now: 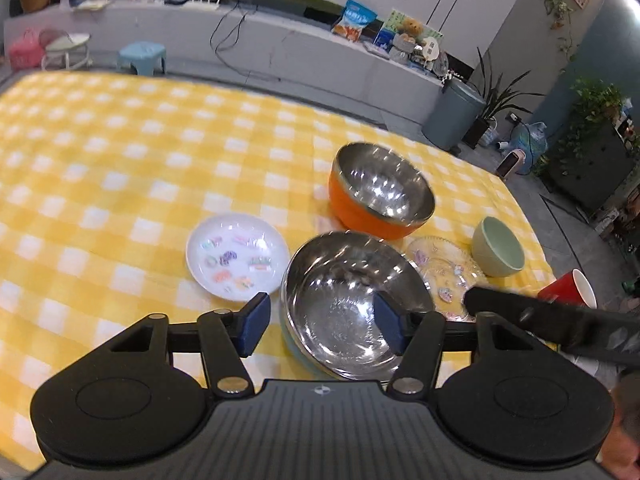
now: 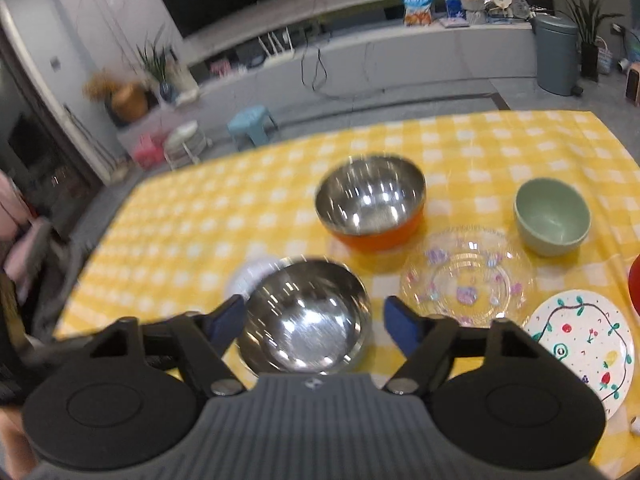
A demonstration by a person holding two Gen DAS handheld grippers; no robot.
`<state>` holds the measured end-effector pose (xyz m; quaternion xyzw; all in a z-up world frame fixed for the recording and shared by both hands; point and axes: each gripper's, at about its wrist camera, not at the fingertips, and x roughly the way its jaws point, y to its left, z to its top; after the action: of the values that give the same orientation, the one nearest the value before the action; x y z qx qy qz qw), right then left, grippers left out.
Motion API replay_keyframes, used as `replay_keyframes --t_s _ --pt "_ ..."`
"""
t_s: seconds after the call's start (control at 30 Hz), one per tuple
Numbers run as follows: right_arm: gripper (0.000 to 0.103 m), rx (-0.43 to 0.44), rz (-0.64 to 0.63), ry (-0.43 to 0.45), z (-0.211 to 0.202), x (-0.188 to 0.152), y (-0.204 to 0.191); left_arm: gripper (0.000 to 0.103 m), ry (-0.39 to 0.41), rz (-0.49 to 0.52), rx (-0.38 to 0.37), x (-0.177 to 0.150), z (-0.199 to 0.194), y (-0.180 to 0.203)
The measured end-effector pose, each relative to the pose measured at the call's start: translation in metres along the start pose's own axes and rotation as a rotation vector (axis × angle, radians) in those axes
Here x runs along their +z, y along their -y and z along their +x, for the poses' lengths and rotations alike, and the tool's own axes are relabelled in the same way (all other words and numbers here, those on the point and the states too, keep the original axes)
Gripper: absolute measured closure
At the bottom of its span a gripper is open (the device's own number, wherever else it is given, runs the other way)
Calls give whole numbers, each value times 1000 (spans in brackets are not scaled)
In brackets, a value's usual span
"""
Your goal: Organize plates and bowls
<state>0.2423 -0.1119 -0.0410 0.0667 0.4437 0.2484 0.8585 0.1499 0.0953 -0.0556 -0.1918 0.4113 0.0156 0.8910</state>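
A steel bowl with a pale blue outside [image 1: 344, 304] [image 2: 306, 316] sits near the table's front. My left gripper [image 1: 322, 322] is open, its jaws astride the bowl's left rim. My right gripper [image 2: 316, 322] is open above the same bowl. Behind it stands an orange steel-lined bowl [image 1: 380, 190] [image 2: 370, 204]. A white sticker plate [image 1: 238, 256] [image 2: 250, 274] lies to the left. A clear glass plate [image 1: 446, 270] [image 2: 466, 276] and a green bowl [image 1: 498, 246] [image 2: 552, 216] lie to the right. A white painted plate [image 2: 584, 344] lies at the front right.
A yellow checked cloth [image 1: 120, 168] [image 2: 200, 220] covers the table. A red cup [image 1: 570, 290] lies at the right edge, also in the right wrist view [image 2: 634, 284]. The right gripper's black body [image 1: 552, 322] crosses the left wrist view.
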Motion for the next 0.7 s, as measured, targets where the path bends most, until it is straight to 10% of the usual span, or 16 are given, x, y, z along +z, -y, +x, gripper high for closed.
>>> replay_keyframes --t_s 0.5,0.7 --pt "65 46 117 -102 52 -20 26 53 -46 37 44 -7 30 8" --pt "77 -12 70 -103 63 -23 22 78 -50 40 95 -10 35 6"
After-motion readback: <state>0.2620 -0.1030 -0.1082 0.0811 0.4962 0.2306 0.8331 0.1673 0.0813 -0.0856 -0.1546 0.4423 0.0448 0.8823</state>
